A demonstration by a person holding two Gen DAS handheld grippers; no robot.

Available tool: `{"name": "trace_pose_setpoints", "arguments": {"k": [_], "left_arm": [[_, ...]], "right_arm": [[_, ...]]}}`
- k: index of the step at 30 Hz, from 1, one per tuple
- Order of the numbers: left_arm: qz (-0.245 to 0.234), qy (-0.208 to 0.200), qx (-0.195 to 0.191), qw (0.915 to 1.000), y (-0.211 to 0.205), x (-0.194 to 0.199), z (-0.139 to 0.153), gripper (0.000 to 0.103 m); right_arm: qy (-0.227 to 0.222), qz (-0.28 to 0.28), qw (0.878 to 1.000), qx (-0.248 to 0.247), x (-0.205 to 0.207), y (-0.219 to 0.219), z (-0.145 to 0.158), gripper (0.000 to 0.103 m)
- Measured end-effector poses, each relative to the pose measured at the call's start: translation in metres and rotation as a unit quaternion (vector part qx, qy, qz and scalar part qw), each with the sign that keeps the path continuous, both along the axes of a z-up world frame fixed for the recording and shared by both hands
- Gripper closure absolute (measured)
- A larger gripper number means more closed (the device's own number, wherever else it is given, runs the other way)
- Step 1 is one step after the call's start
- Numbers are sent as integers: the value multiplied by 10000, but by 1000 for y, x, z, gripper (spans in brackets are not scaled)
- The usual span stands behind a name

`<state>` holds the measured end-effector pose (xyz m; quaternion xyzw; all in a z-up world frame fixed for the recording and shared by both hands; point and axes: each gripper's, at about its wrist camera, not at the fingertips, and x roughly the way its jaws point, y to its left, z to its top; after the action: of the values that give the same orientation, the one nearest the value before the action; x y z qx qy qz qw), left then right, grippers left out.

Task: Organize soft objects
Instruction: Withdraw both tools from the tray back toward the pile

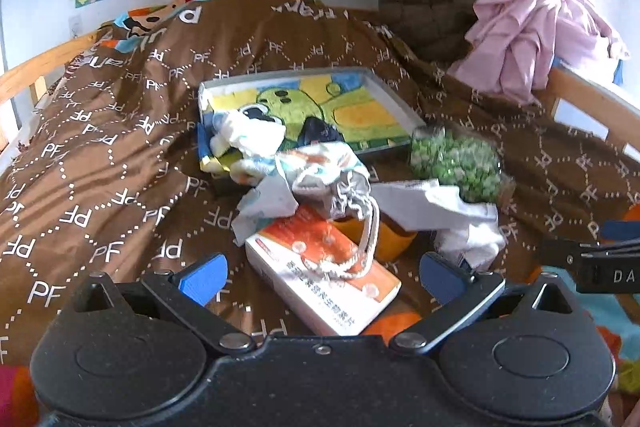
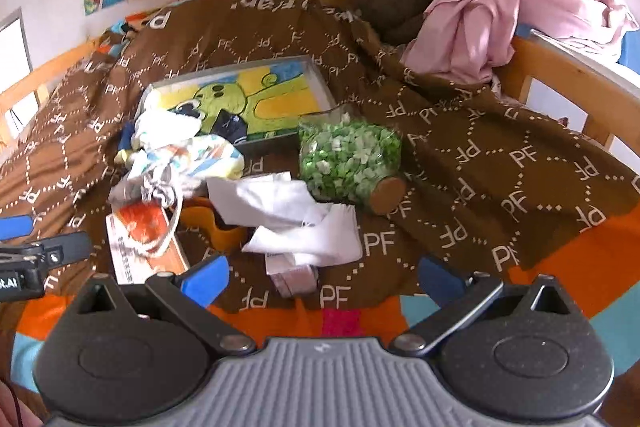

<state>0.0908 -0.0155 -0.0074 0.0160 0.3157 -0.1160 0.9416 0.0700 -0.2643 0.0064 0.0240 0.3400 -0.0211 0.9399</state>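
Lying ahead of both gaping grippers' jaws: white cloth (image 2: pixel 296 223).

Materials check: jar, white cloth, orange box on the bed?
Jar: clear glass or hard plastic, glossy; green bits show through, and its cork-looking stopper is matte tan. White cloth: thin woven fabric, matte, creased in soft folds. Orange box: printed cardboard, likely slightly glossy, with sharp edges and flat faces.

Counted on the bed: one brown blanket (image 2: pixel 460 131); one picture tray (image 2: pixel 280 83); one jar of green pieces (image 2: pixel 348 159); one orange-and-white box (image 1: pixel 320 267); one drawstring pouch (image 1: pixel 336 183); one white cloth (image 2: pixel 296 219); one pink garment (image 2: pixel 500 7). Two hand-held grippers are counted: left (image 1: pixel 322 275), right (image 2: pixel 322 277).
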Motion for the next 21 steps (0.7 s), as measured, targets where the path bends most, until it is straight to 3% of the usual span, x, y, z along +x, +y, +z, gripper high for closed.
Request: {"name": "trace_pose_setpoints", "arguments": {"k": [8, 21], "left_arm": [[-31, 123, 196, 9997, -7, 5, -6, 1], [278, 72, 78, 9996, -1, 20, -5, 1]], "right_arm": [[218, 123, 9997, -63, 7, 4, -6, 0], [295, 525, 9981, -108, 14, 16, -9, 0]]}}
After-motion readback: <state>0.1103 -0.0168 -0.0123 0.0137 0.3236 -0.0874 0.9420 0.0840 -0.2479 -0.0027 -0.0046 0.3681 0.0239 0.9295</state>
